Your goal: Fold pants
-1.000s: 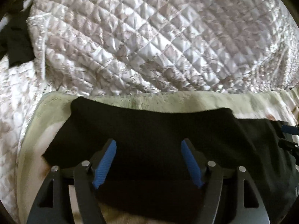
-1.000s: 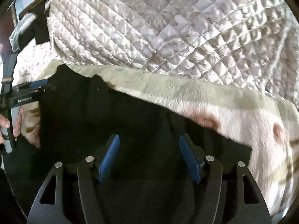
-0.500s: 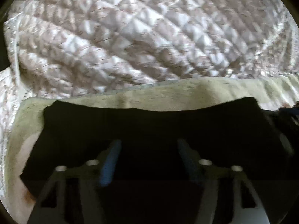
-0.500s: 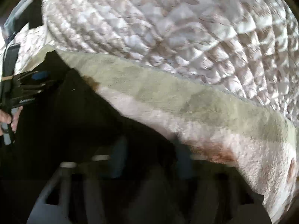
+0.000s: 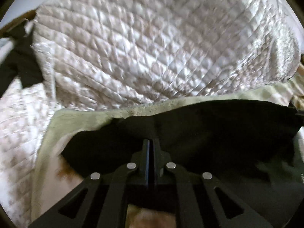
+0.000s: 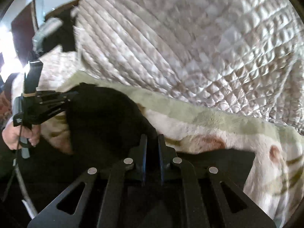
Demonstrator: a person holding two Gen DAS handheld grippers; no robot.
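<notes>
With the black pants [image 5: 218, 129] lying on the fleece blanket [image 6: 209, 121] before the quilt [image 5: 152, 47], the left gripper [image 5: 150, 142] and right gripper [image 6: 152, 138] each pinch the near edge — jaws just closed — so carry both corners level, keeping the fold square.

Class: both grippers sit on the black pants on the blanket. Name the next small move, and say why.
Probably carry the pinched edge forward over the pants to fold them. Left gripper and right gripper have just closed on the cloth, lifted off the green blanket.
</notes>
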